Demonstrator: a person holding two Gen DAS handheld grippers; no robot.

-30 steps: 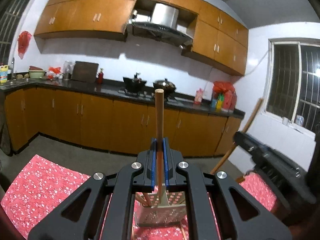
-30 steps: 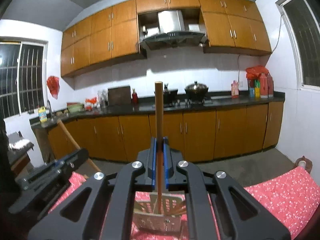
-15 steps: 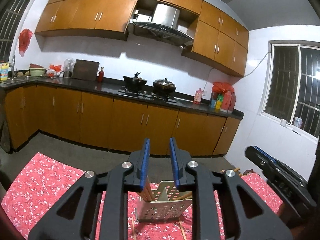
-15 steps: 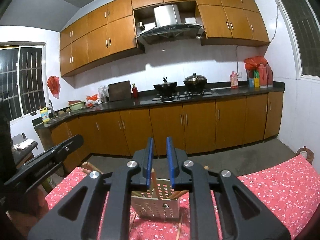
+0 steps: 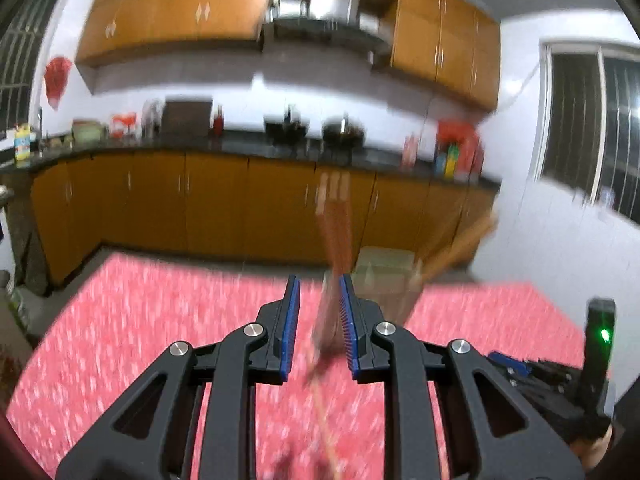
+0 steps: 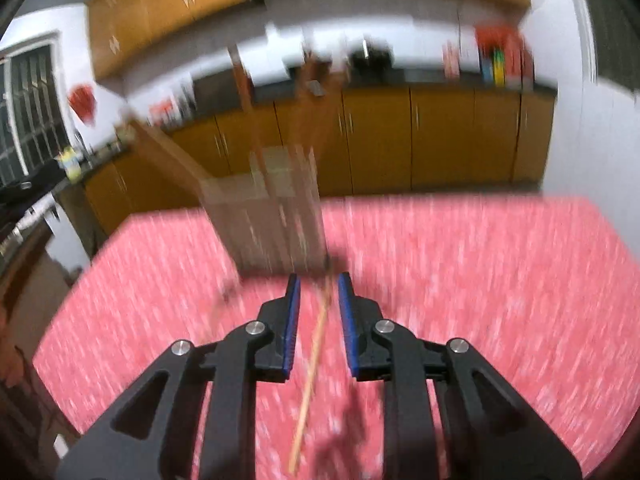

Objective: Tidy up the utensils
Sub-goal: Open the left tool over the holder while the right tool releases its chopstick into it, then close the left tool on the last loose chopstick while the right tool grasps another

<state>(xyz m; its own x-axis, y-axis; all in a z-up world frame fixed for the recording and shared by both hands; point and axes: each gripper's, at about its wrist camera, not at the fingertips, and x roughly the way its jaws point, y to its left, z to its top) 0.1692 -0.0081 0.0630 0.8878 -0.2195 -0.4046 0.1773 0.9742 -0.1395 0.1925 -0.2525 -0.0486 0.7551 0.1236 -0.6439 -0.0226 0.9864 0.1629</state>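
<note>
both frames are smeared for me. the utensil holder [image 6: 276, 220], a pale perforated box with wooden handles [image 6: 240, 76] sticking up, stands on the red flowered worktop [image 6: 480, 280]. a thin chopstick [image 6: 312, 372] lies before it. left hand-held gripper [image 5: 318, 316] and right hand-held gripper [image 6: 318, 312] are spread, the right one having just widened, pinching nothing.
</note>
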